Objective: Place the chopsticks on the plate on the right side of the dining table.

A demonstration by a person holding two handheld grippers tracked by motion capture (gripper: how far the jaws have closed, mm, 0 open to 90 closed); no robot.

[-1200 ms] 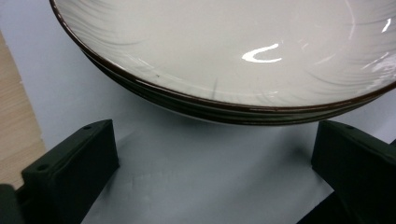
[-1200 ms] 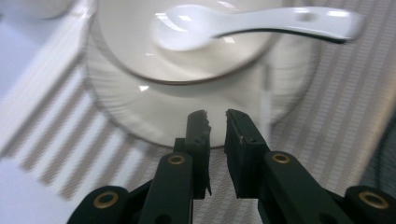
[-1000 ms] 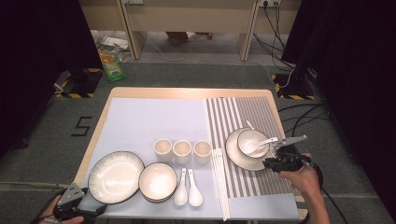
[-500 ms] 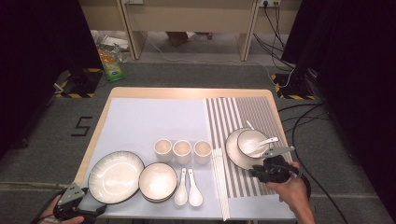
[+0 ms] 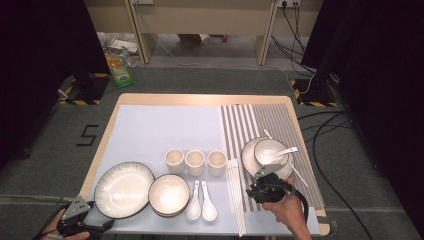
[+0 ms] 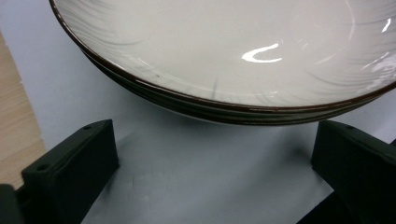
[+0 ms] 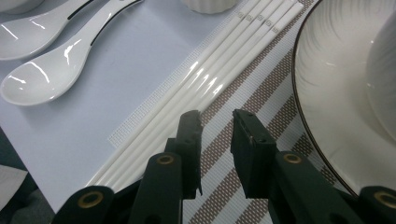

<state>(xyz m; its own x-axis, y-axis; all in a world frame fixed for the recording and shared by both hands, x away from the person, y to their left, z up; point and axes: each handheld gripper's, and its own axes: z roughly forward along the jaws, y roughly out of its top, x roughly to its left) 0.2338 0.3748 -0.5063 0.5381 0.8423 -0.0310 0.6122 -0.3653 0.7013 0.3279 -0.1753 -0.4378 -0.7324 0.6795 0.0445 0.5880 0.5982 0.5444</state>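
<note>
My right gripper (image 7: 217, 119) hangs over the striped mat (image 7: 261, 93), just beside the white chopsticks (image 7: 205, 79).

Its jaws have just been opening and stand a narrow gap apart with nothing between them — the chopsticks lie side by side along the mat's edge, my left pad right next to the nearest one. A plate (image 7: 327, 93) sits close on the other side. My left gripper (image 6: 210, 154) rests at the table's near corner, jaws wide — facing the large plate (image 6: 224, 51), not touching it.

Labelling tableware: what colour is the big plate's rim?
Dark brown rim on the white plate; left gripper view.
</note>
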